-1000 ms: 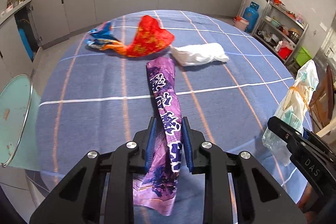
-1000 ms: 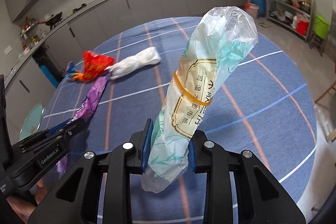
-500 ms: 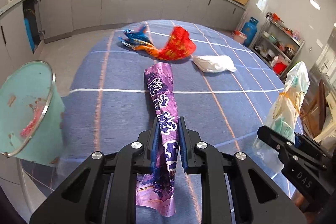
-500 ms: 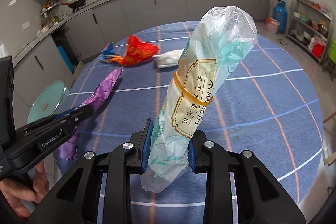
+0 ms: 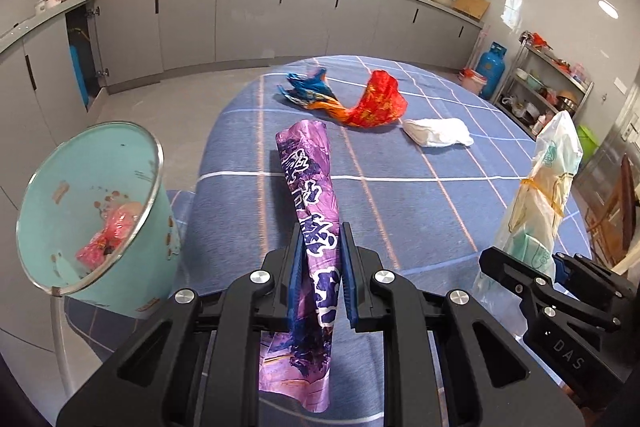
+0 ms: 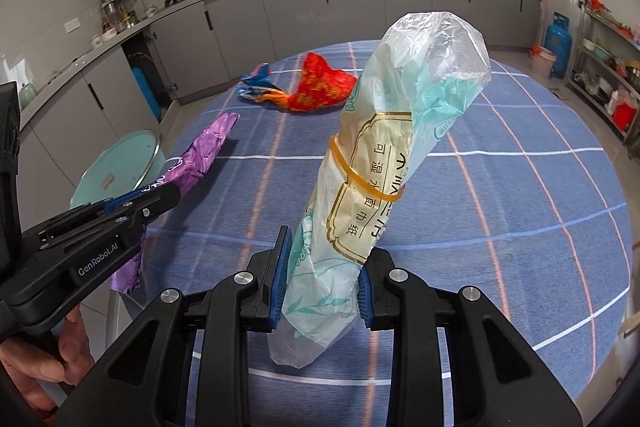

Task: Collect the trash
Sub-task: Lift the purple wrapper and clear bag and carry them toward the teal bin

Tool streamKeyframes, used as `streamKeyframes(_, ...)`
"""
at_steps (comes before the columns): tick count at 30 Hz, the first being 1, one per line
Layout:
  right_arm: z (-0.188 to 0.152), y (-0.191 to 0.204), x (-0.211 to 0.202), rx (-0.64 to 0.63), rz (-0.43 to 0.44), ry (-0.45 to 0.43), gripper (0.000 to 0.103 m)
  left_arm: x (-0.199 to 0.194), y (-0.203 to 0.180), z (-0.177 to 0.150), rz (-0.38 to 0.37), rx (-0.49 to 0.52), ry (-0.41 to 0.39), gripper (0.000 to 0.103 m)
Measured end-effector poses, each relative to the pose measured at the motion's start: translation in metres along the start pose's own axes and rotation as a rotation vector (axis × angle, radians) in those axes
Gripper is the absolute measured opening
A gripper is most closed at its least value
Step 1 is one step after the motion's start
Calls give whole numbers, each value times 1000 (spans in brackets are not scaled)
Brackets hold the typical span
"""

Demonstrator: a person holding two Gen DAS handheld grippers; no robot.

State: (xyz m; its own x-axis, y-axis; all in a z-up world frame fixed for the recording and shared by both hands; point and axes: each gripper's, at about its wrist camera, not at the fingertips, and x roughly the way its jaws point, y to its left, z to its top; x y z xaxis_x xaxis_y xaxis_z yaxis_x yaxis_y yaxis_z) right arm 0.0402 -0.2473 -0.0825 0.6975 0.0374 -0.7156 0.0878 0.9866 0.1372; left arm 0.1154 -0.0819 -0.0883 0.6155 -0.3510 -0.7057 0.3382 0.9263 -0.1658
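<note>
My left gripper (image 5: 320,275) is shut on a long purple wrapper (image 5: 310,195) and holds it above the near edge of the round blue table (image 5: 440,187). My right gripper (image 6: 322,283) is shut on a clear plastic bag (image 6: 396,155) bound with a yellow rubber band, held upright. The bag also shows in the left wrist view (image 5: 540,195). A teal trash bin (image 5: 88,211) with red scraps inside stands left of the table. A red and blue wrapper (image 5: 360,103) and a white bag (image 5: 438,133) lie on the far part of the table.
Grey kitchen cabinets (image 5: 248,19) run along the back wall. A blue gas cylinder (image 5: 492,69) and a metal shelf rack (image 5: 552,87) stand at the right. A wooden chair (image 5: 616,211) is beside the table's right edge.
Both grippers have pulled back and swung left with their loads. The teal bin has come into fuller view at the left, and the table trash looks farther away.
</note>
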Motion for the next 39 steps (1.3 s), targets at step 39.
streamKeyframes(39,38,182,46,-299,243,29,30,-69,165,-2,284,-196,-115,17)
